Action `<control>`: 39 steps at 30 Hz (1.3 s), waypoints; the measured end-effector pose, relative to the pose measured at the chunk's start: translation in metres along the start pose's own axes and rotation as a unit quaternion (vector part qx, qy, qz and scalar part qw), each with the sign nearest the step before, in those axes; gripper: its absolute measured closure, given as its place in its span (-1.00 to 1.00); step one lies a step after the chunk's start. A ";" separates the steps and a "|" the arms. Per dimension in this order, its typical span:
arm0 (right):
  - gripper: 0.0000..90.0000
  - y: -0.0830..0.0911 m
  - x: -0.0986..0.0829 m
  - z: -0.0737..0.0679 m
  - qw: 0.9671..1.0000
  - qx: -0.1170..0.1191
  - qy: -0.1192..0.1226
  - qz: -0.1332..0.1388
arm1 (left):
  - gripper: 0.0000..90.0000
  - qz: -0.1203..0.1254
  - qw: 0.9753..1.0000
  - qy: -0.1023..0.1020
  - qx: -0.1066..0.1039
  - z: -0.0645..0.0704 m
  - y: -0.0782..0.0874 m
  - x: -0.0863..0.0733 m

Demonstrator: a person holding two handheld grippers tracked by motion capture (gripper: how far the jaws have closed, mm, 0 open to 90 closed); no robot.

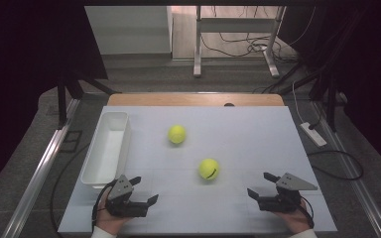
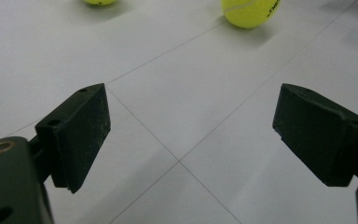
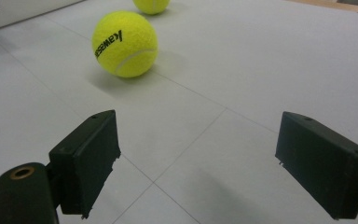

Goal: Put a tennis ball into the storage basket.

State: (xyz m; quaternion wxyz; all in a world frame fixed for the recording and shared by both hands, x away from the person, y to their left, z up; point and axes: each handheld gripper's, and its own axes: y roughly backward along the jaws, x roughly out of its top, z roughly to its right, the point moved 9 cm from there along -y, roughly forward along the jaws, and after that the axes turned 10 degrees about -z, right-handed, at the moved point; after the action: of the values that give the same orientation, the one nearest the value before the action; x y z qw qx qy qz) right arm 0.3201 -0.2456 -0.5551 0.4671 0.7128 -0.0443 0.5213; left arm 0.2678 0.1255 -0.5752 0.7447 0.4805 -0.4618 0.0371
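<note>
Two yellow tennis balls lie on the white table (image 1: 258, 134). The far ball (image 1: 176, 134) is near the middle. The near ball (image 1: 209, 169) with black lettering lies closer to me. My left gripper (image 1: 145, 189) rests open at the front left, nothing between its jaws. My right gripper (image 1: 259, 184) rests open at the front right, also empty. In the left gripper view the open gripper (image 2: 191, 121) faces the near ball (image 2: 249, 11) and the far ball (image 2: 100, 1). In the right gripper view the open gripper (image 3: 198, 158) points at the near ball (image 3: 125, 43), with the far ball (image 3: 151, 4) behind it.
A long white empty bin (image 1: 106, 148) stands along the table's left edge, just beyond my left gripper. Its wall (image 3: 23, 11) shows in the right gripper view. A power strip (image 1: 313, 134) and cables lie on the floor to the right.
</note>
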 end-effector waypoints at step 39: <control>-0.69 -0.007 0.001 0.001 1.000 0.013 -0.002 0.000 | -0.72 0.017 0.999 0.022 0.019 0.002 0.006 0.025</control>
State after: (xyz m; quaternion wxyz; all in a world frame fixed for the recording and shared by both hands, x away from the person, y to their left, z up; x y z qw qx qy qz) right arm 0.3247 -0.2417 -0.5584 0.4579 0.7200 -0.0386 0.5200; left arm 0.2784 0.1174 -0.5529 0.7449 0.4853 -0.4526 0.0692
